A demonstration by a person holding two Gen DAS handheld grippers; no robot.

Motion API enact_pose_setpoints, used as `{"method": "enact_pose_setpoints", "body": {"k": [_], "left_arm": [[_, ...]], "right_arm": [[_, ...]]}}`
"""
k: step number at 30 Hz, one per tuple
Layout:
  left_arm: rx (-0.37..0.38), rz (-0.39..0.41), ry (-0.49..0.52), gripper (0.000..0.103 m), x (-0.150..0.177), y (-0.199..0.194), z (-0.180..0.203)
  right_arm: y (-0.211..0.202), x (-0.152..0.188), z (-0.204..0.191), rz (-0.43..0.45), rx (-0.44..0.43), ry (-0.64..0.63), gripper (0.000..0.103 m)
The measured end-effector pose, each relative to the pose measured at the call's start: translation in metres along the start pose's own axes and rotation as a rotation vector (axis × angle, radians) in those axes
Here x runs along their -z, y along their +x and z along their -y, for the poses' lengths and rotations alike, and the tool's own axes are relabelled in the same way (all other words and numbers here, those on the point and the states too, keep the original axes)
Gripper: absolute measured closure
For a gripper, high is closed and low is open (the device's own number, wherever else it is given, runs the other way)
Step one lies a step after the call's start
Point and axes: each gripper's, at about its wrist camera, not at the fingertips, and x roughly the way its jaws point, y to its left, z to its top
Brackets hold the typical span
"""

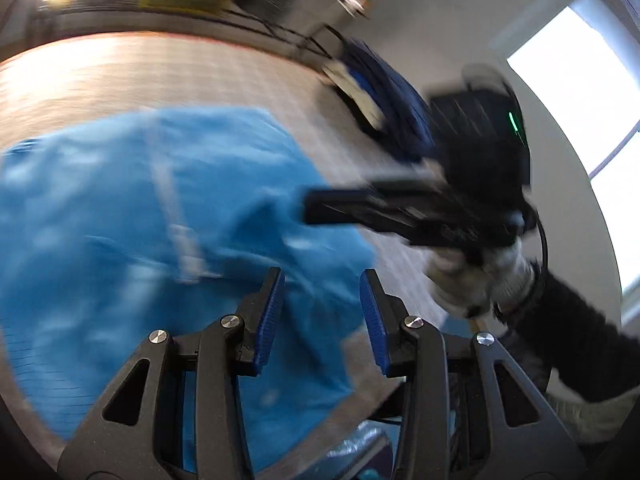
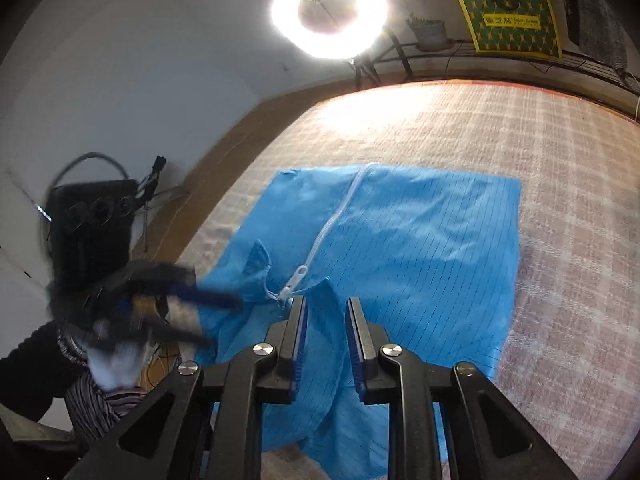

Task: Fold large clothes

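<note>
**Two wrist cameras, one blue garment**

The left wrist camera looks along the left gripper (image 1: 322,316) down onto the blue garment (image 1: 160,240), close above it, with the right gripper (image 1: 320,210) blurred on its right side. The right wrist camera sits a little higher, facing the ring light (image 2: 330,10). Both views share the garment and the plaid cover (image 2: 520,140).

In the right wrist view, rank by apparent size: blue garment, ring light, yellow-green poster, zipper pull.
1. Blue garment
2. Ring light
3. Yellow-green poster, though both sit farther away
4. Zipper pull
</note>
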Motion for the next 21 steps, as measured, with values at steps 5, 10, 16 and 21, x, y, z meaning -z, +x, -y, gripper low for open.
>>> {"method": "enact_pose_setpoints", "body": {"k": [5, 10, 16, 21], "left_arm": [[-0.076, -0.068, 0.018, 0.064, 0.007, 0.032, 0.001], [-0.078, -0.095, -0.027, 0.064, 0.023, 0.034, -0.018], [-0.073, -0.151, 0.017, 0.064, 0.044, 0.047, -0.012], [-0.04, -0.175, 0.061, 0.064, 0.051, 0.05, 0.0]], "right_arm": [[0.01, 0.002, 0.002, -0.016, -0.024, 0.022, 0.085], [0.011, 0.006, -0.006, -0.038, -0.1, -0.008, 0.085], [0.049, 0.003, 0.008, -0.09, 0.073, 0.018, 0.085], [0.039, -0.001, 0.008, -0.049, 0.131, 0.028, 0.085]]}}
